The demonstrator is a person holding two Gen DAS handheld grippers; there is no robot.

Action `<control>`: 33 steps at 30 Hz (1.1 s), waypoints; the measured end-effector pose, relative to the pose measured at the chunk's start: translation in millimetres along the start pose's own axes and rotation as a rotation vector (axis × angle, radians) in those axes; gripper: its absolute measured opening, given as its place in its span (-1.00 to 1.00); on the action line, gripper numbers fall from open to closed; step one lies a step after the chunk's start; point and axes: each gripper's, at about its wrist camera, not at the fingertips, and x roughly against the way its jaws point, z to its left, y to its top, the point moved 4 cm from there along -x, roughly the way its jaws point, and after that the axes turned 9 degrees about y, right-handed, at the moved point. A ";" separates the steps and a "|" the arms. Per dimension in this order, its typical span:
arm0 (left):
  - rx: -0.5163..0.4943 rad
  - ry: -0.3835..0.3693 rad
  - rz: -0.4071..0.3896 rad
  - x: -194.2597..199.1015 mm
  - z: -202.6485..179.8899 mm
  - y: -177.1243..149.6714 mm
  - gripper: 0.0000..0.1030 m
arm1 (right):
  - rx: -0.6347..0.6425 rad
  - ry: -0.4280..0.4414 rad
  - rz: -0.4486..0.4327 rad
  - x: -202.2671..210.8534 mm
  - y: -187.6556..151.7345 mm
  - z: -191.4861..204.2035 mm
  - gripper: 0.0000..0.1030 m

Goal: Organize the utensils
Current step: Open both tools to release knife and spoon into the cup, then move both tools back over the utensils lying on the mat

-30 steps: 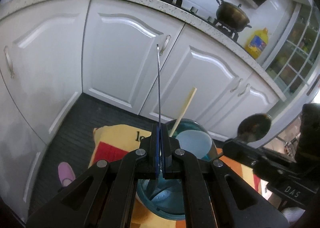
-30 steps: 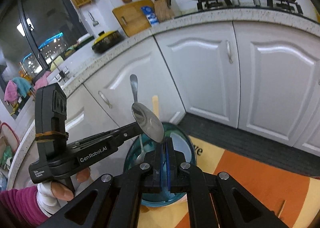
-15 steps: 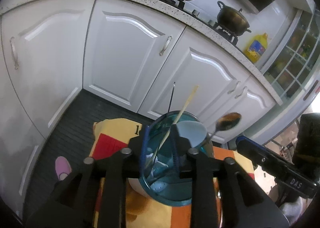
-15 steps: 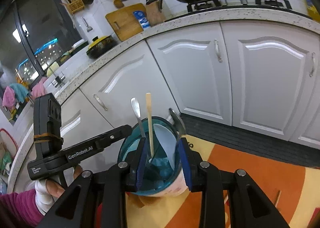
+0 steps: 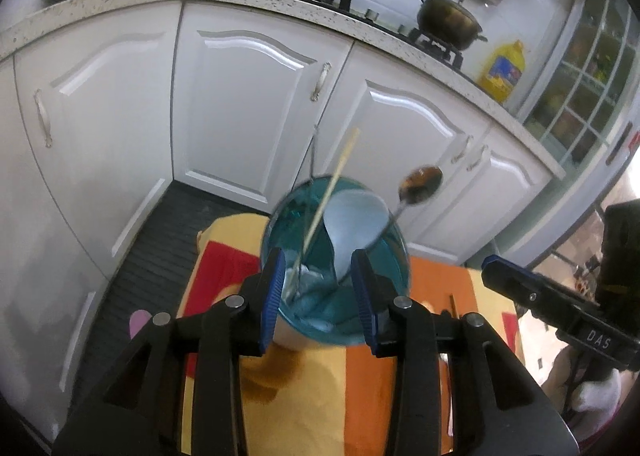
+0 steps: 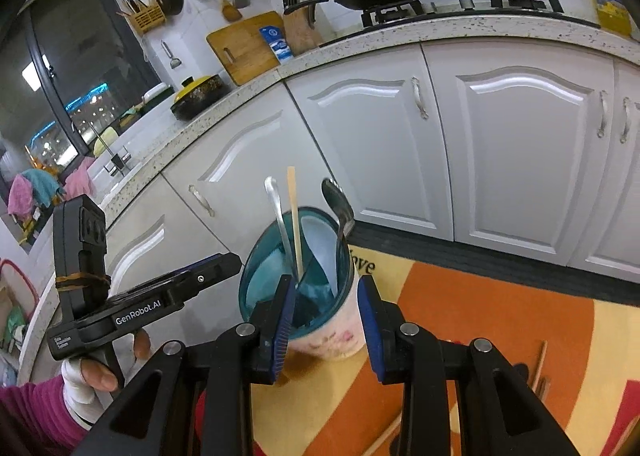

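Now both claws empty, left claw (image 5: 318, 288) opening, right claw (image 6: 326, 320) spread, before the cup (image 6: 320, 320) of utensils.

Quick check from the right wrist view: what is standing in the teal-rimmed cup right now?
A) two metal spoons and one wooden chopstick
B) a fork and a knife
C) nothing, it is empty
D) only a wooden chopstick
A: in the cup stand a metal spoon handle-up, a wooden chopstick and a second spoon bowl-up.
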 end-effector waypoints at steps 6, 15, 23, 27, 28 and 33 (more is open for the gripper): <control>-0.046 0.005 0.005 7.6 -15.7 -15.4 -0.36 | -0.002 -0.025 -0.008 17.0 -13.2 1.7 -0.40; -0.127 0.015 0.003 18.5 -42.8 -34.1 -0.35 | -0.004 -0.086 -0.019 43.8 -34.5 -3.1 -0.40; -0.156 -0.024 0.041 20.4 -58.6 -51.2 -0.29 | -0.021 -0.148 -0.007 69.0 -57.3 -16.8 -0.28; -0.171 -0.033 0.065 17.3 -65.7 -60.4 -0.28 | -0.062 -0.172 -0.010 81.6 -70.4 -32.3 -0.28; -0.174 -0.035 0.073 16.1 -67.4 -63.1 -0.28 | -0.071 -0.178 -0.009 83.8 -73.0 -35.0 -0.28; -0.191 -0.067 0.118 11.2 -79.6 -77.6 -0.28 | -0.104 -0.212 0.009 91.5 -91.2 -50.3 -0.28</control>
